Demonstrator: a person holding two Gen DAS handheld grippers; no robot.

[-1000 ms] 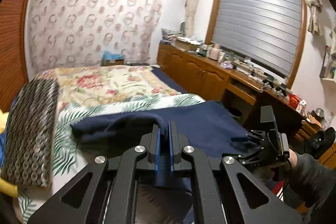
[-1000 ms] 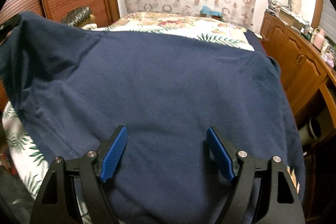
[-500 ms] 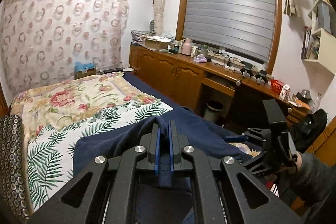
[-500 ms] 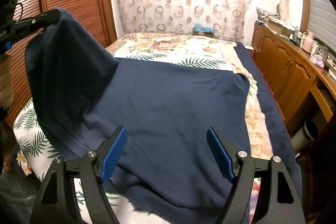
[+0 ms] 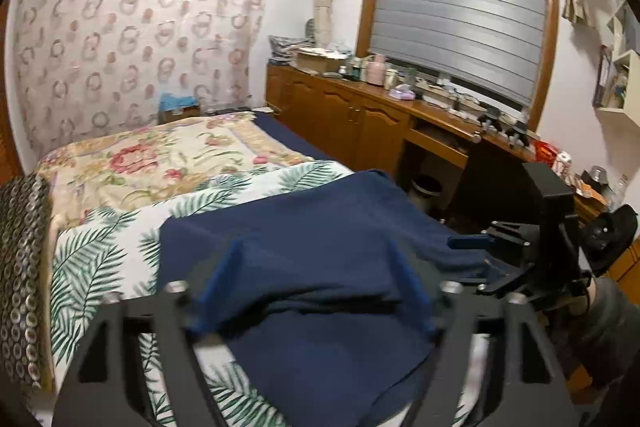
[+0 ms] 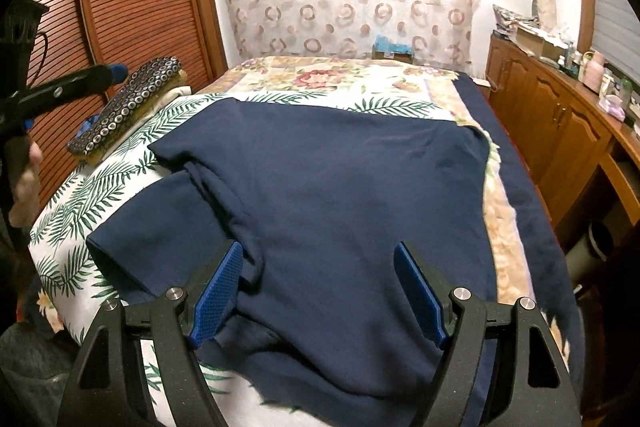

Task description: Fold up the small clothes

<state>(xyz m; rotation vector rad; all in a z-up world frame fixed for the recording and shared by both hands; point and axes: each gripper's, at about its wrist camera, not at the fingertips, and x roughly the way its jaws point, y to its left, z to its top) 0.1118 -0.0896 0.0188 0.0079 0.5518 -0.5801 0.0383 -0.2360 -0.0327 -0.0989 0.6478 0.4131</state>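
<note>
Shirt (image 6: pixel 332 195), dark blue, lies flat on the near end of the bed (image 6: pixel 100 195). The left gripper (image 5: pixel 316 291) has just been opening and holds nothing. The right gripper (image 6: pixel 320 291) is spread wide above the shirt.
</note>
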